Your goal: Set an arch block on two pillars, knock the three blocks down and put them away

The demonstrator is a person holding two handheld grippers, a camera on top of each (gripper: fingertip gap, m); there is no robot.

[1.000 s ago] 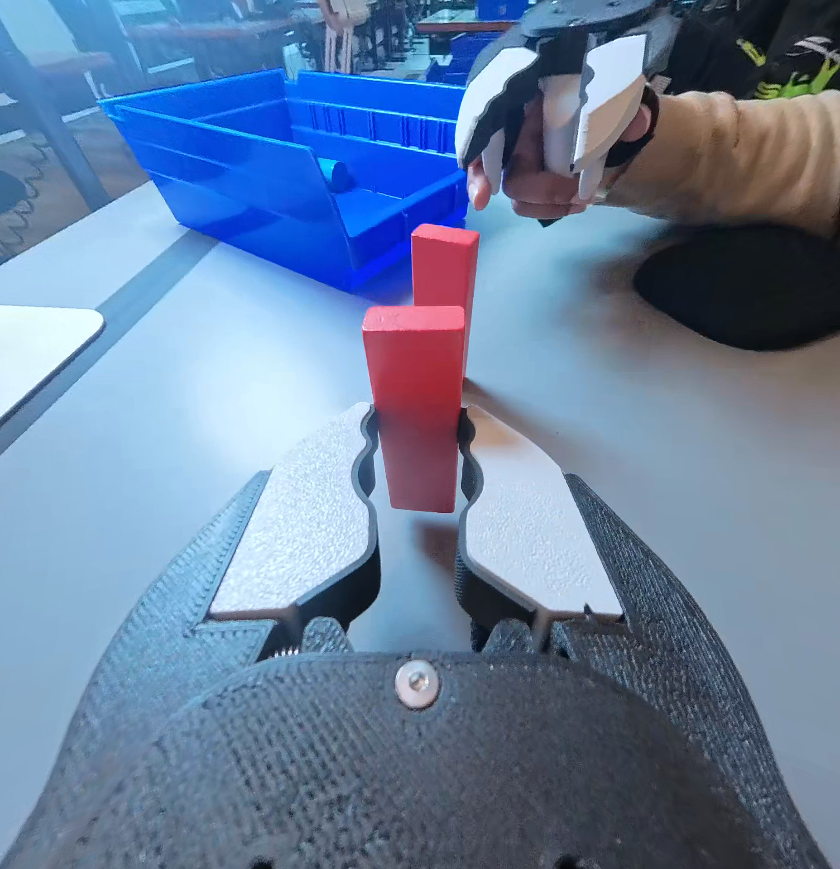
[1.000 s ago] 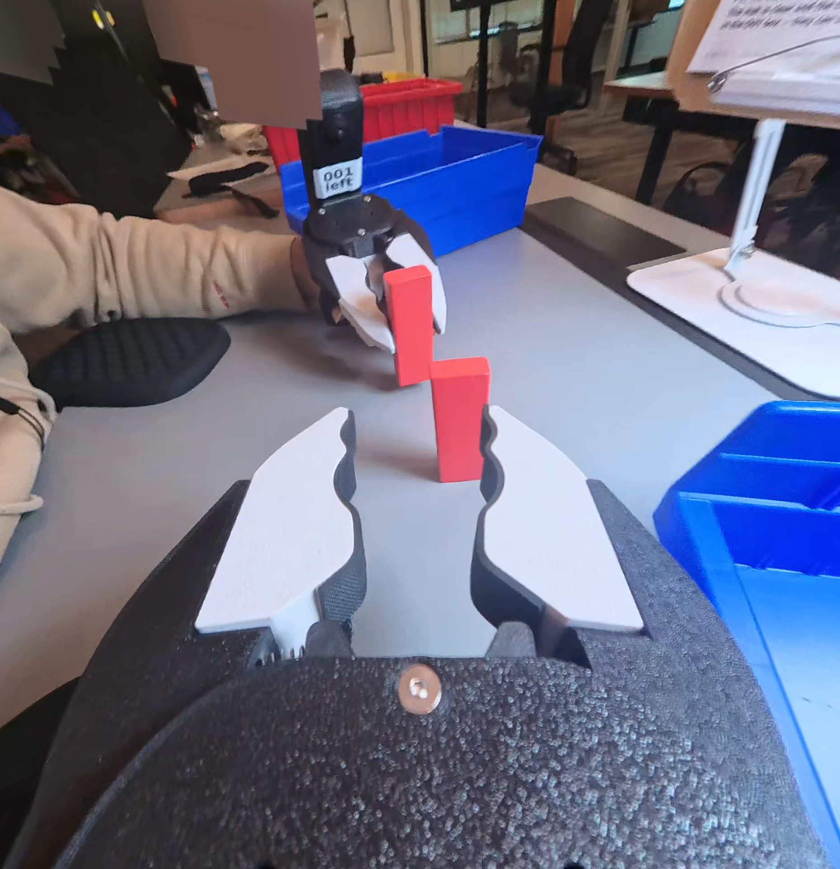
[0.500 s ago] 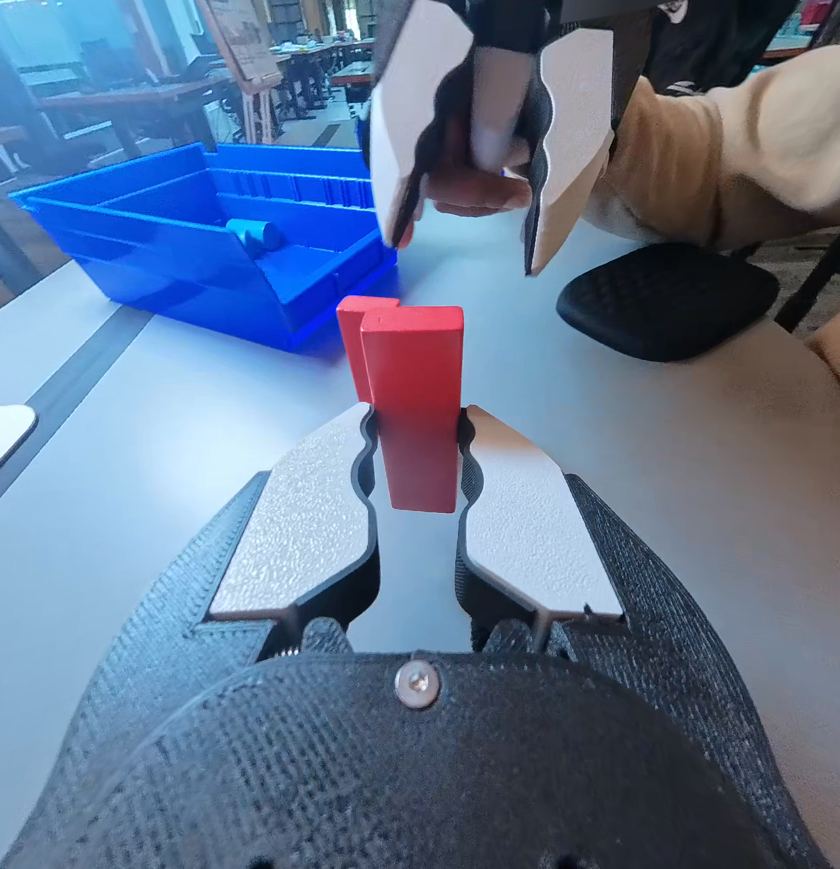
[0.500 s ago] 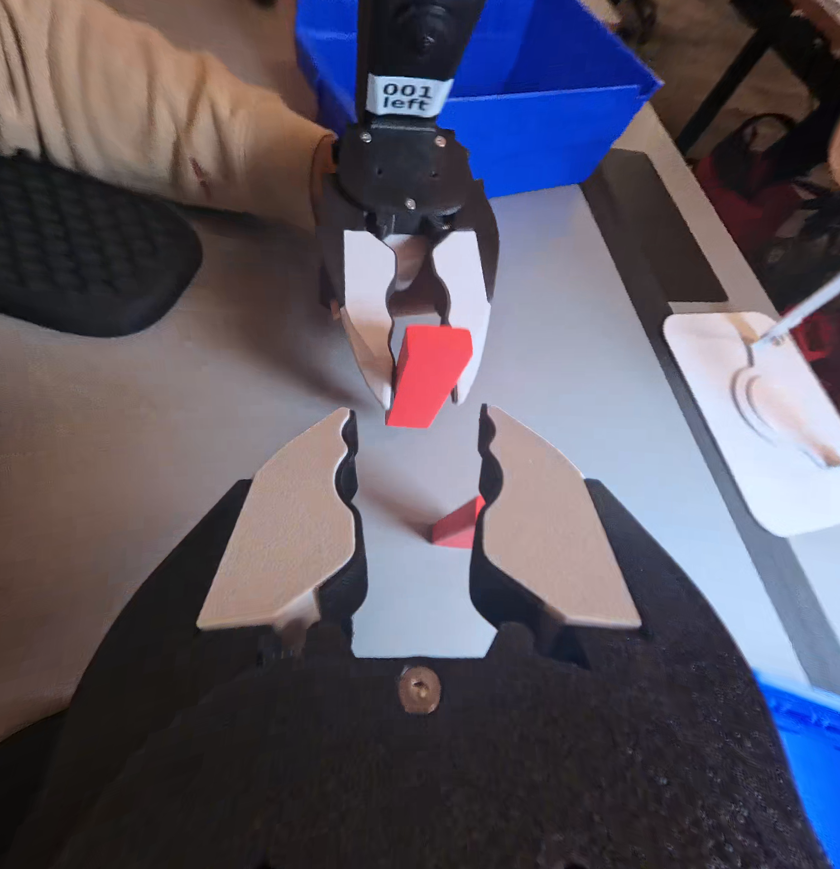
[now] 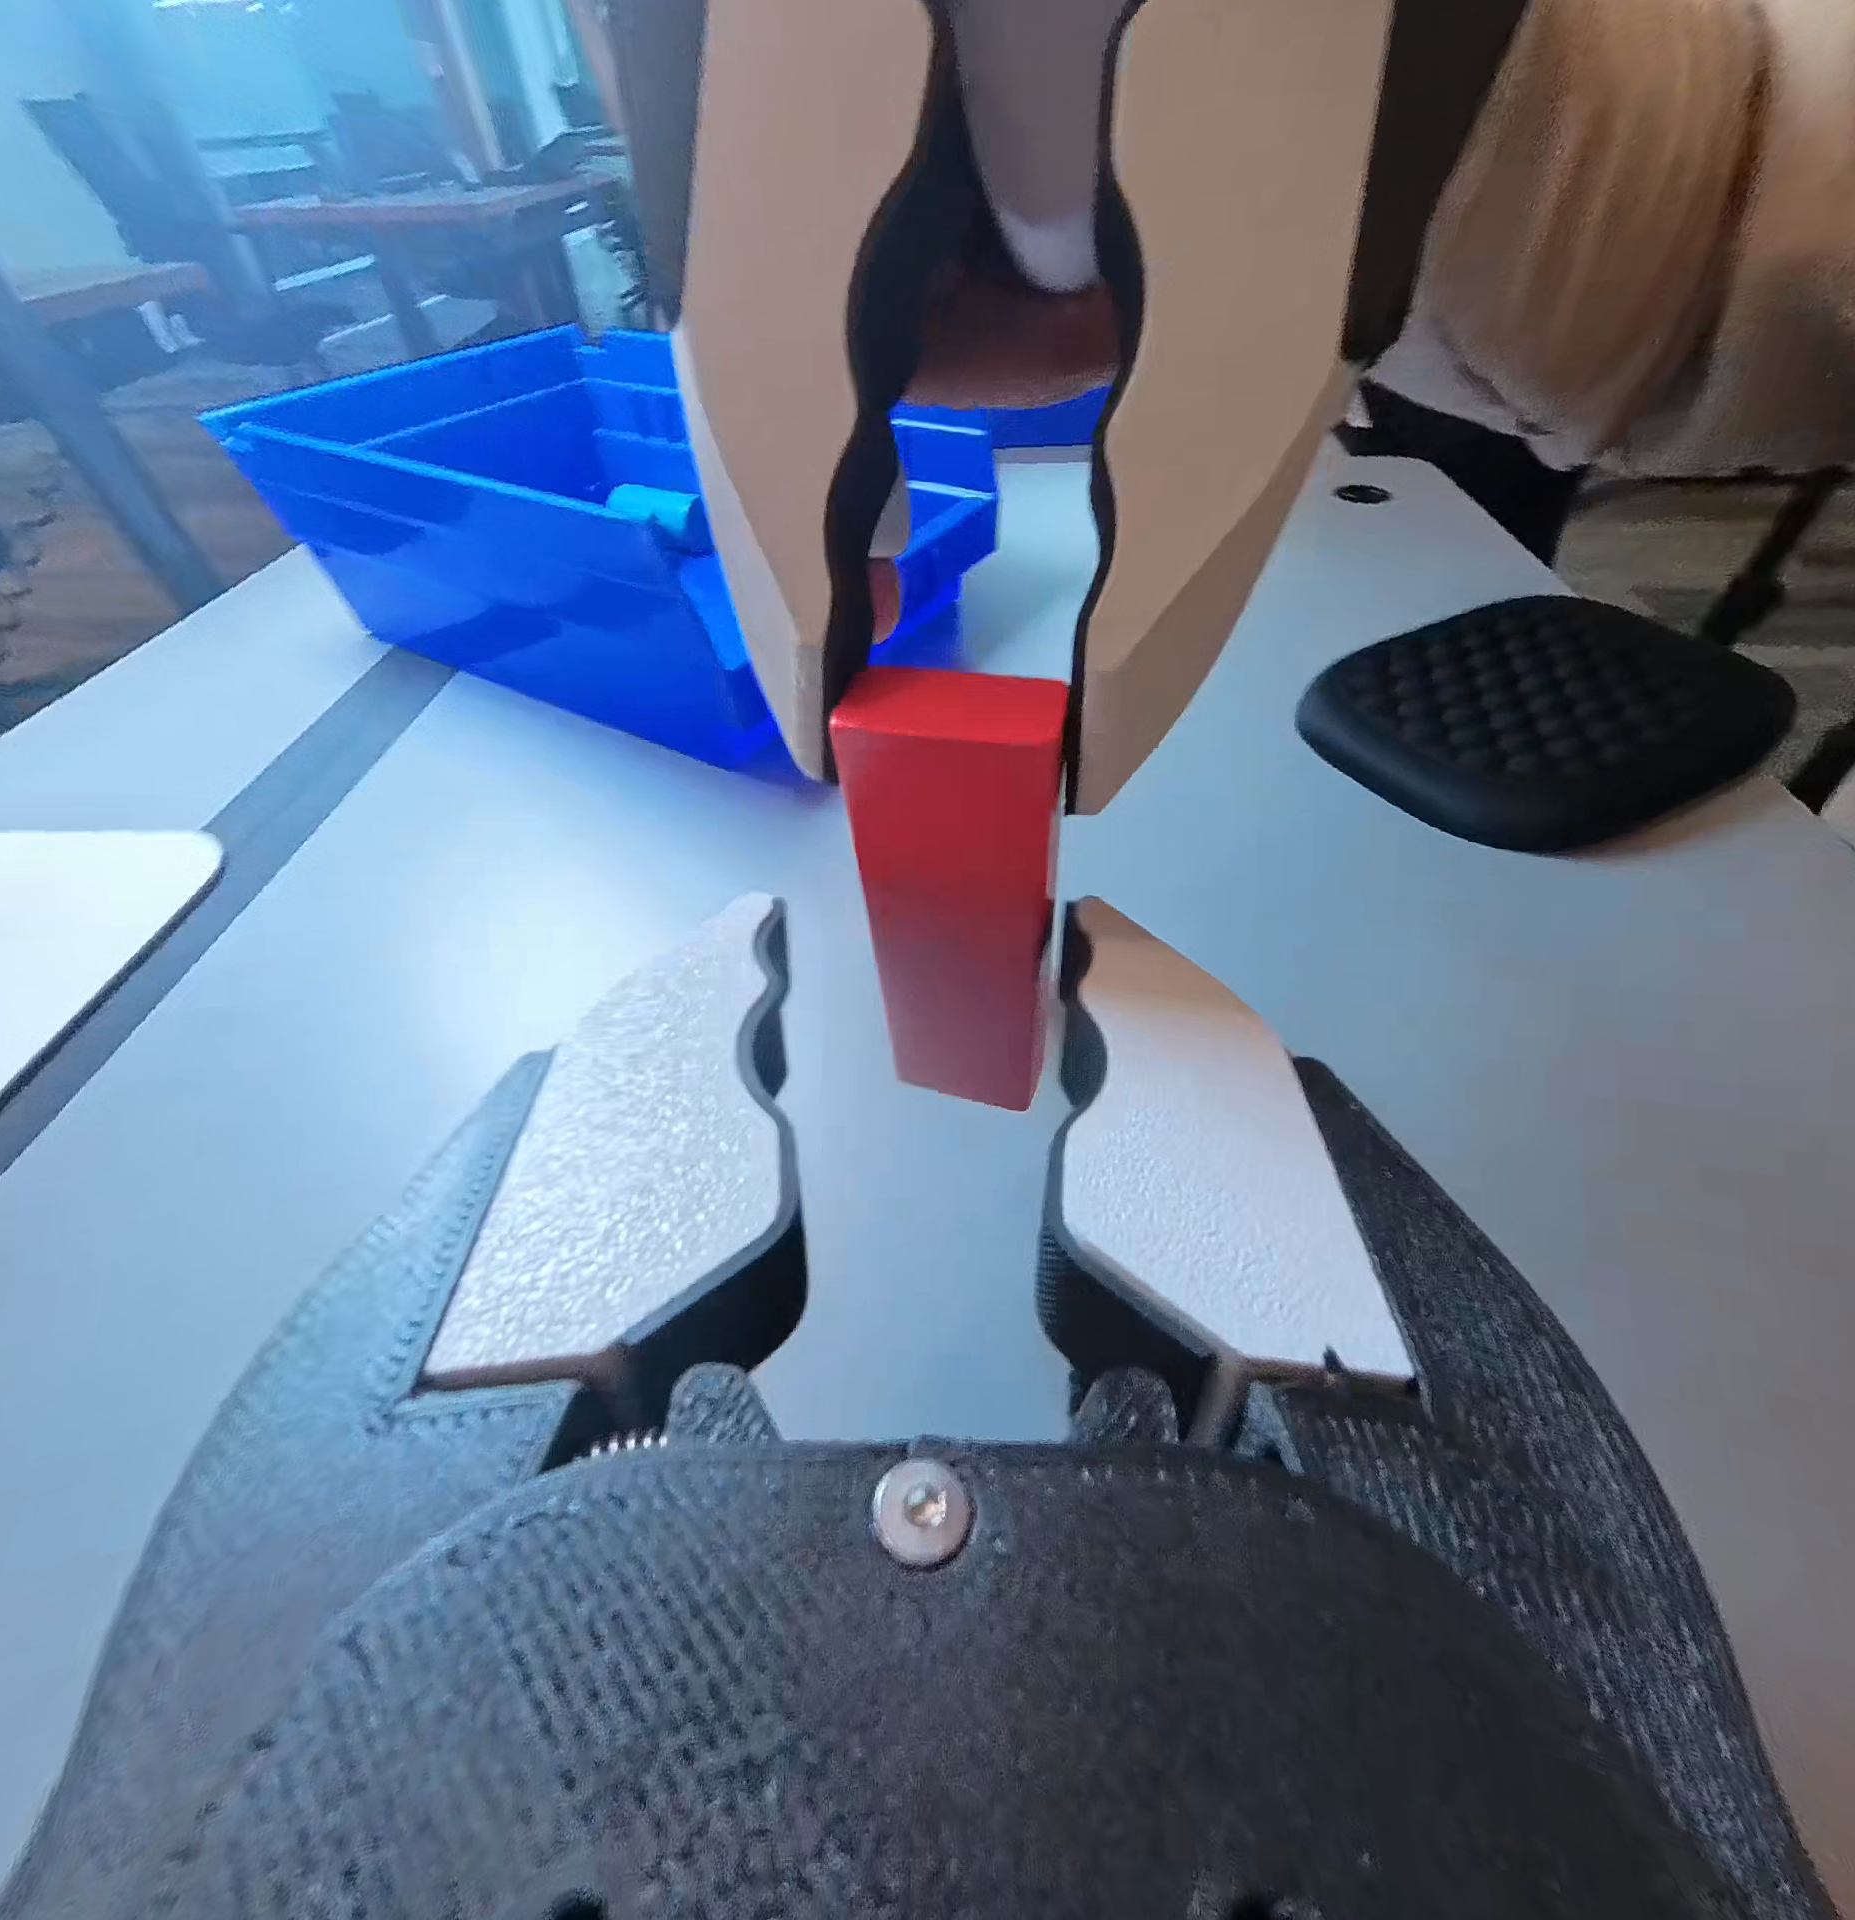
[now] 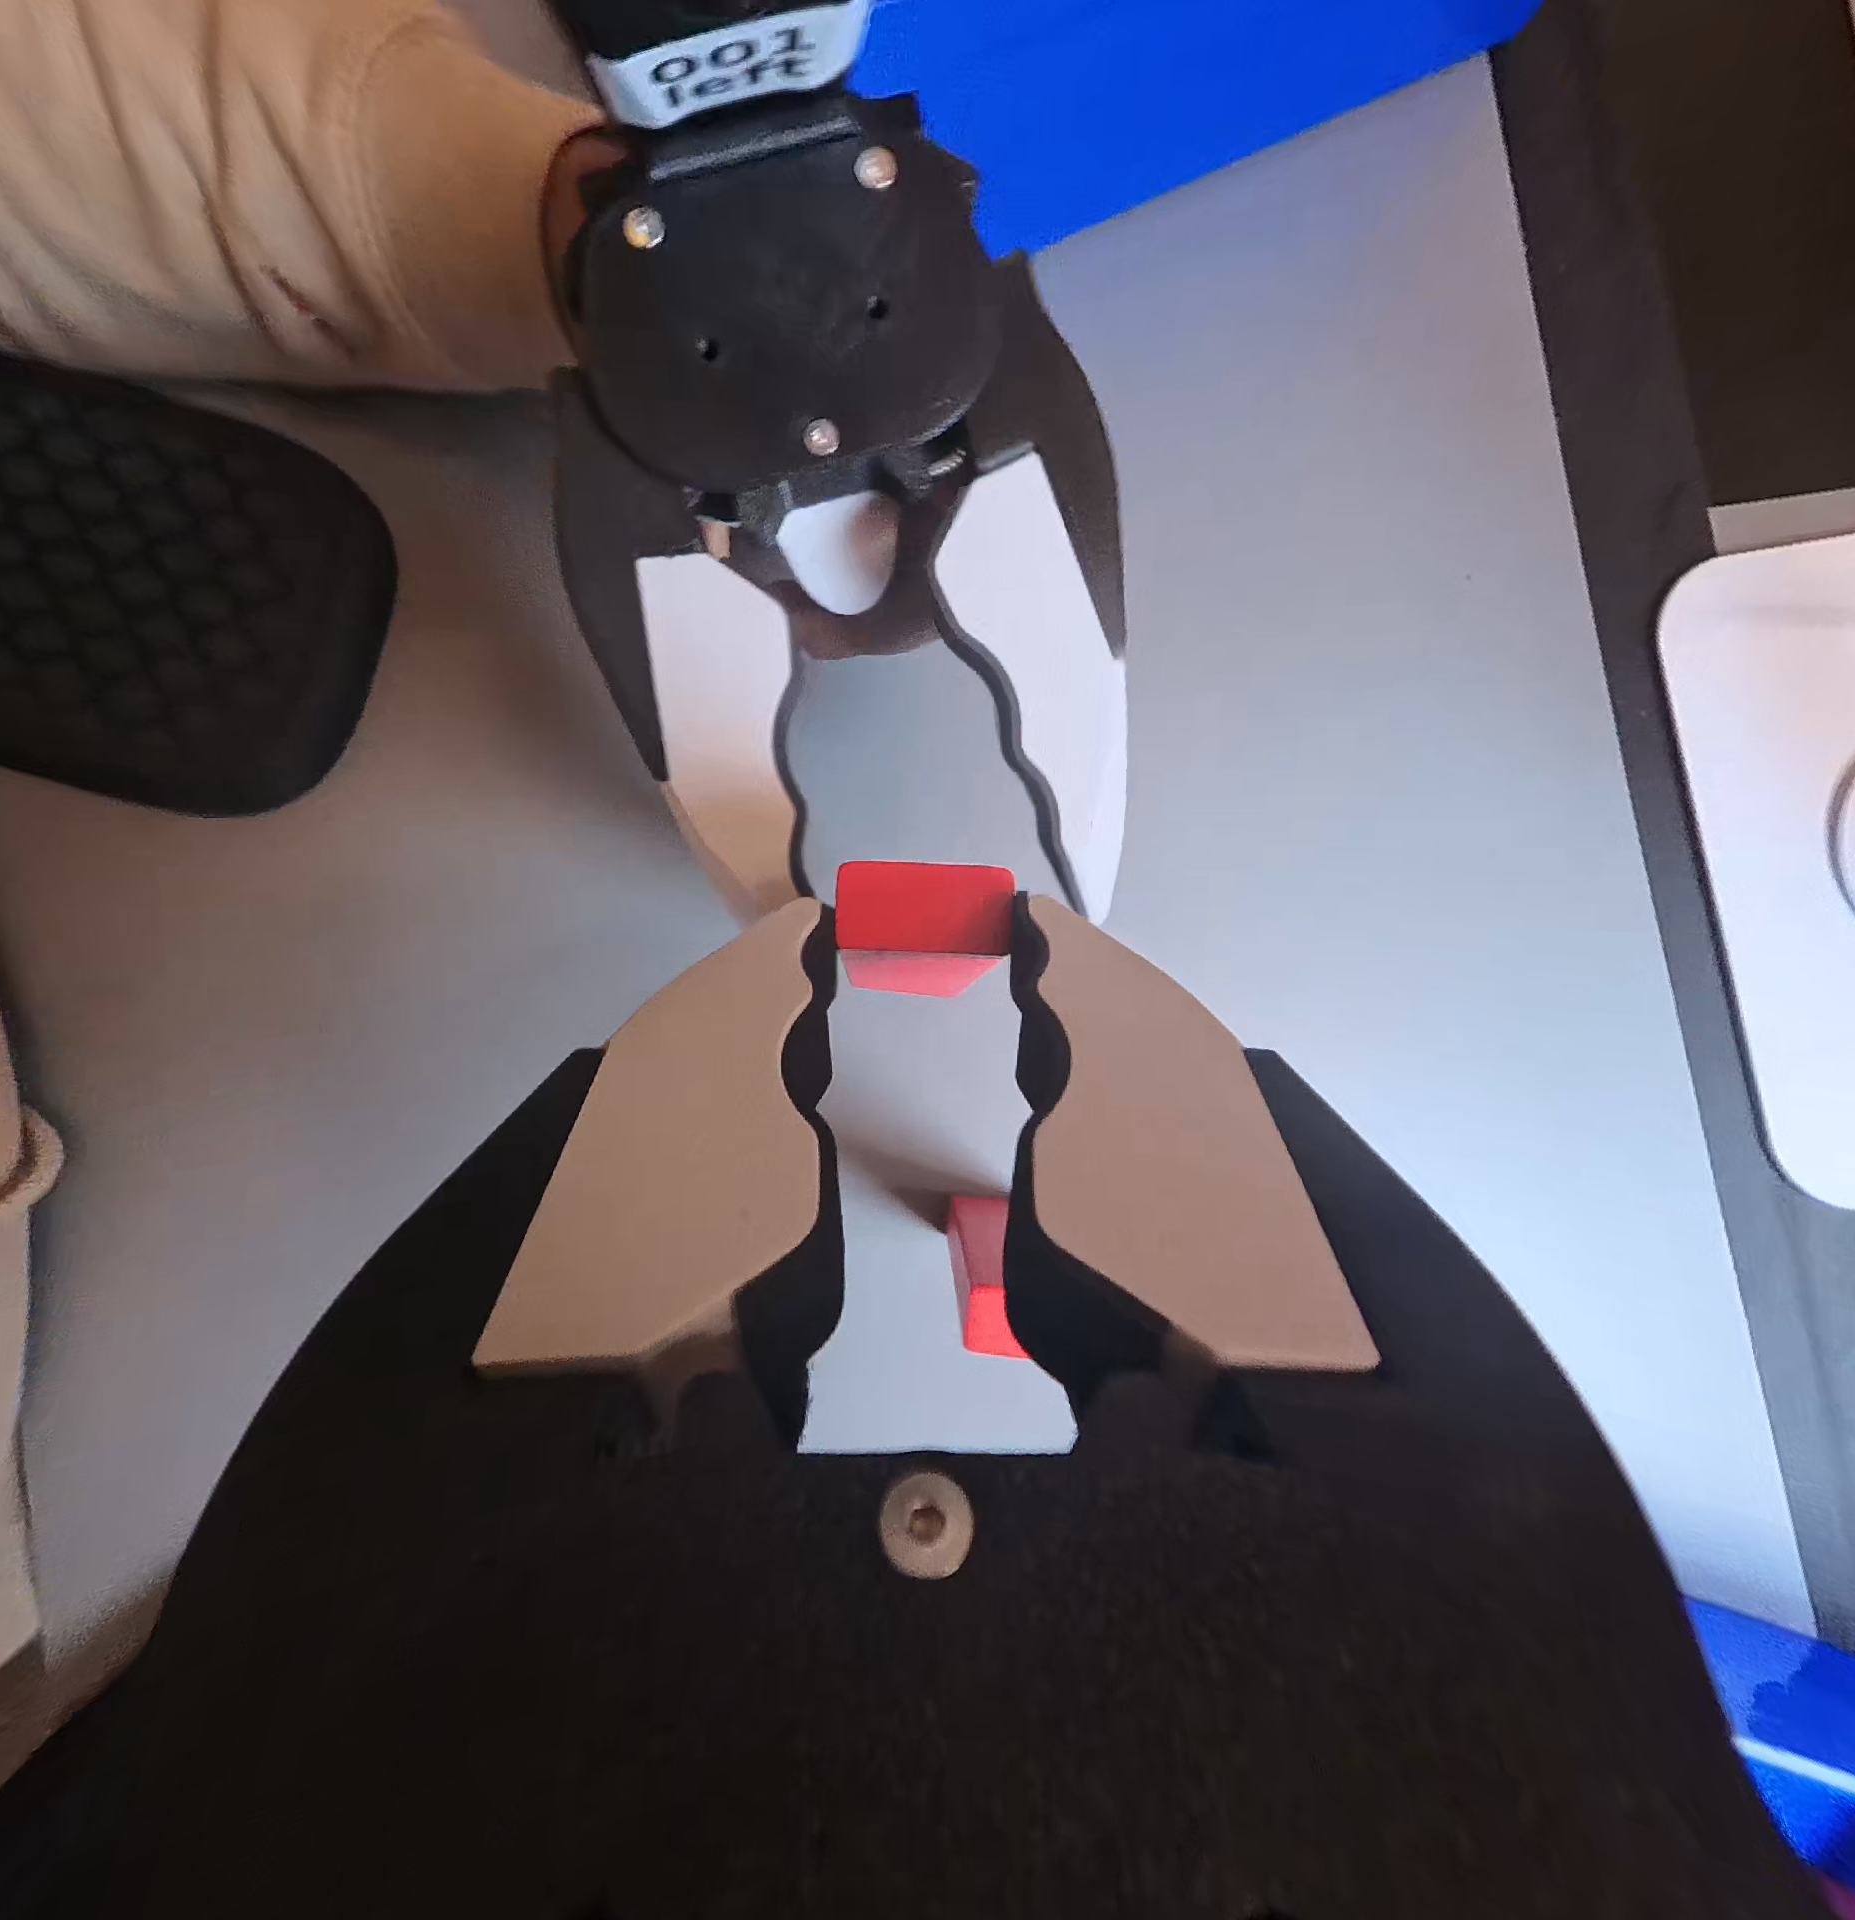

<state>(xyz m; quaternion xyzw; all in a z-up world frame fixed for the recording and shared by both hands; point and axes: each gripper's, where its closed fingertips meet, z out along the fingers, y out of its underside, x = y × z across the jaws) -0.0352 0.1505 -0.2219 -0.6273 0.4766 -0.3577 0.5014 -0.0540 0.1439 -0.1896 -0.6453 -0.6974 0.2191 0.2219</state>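
Note:
A red pillar block (image 5: 949,883) stands upright between both grippers. My right gripper (image 6: 923,920) points straight down and is shut on the top of this red pillar (image 6: 923,906). It also shows in the left wrist view (image 5: 949,727), coming from above. My left gripper (image 5: 923,914) is open, its fingers on either side of the block's lower half, the right finger (image 5: 1162,1039) close against it. I cannot tell if the block rests on the grey table (image 5: 1422,1039). A second red pillar (image 6: 980,1288) stands below my right gripper. No arch block is in view.
A blue bin (image 5: 487,582) holding a light blue cylinder (image 5: 648,509) stands behind the blocks. A second blue bin (image 6: 1816,1714) is at the lower right. A black padded rest (image 5: 1546,717) lies to the right, and a white flat base (image 5: 61,935) to the left. Left and right tips are no more than a few centimetres apart.
My right gripper came down over the held pillar and closed on its top. My left gripper opened and let go of that pillar.

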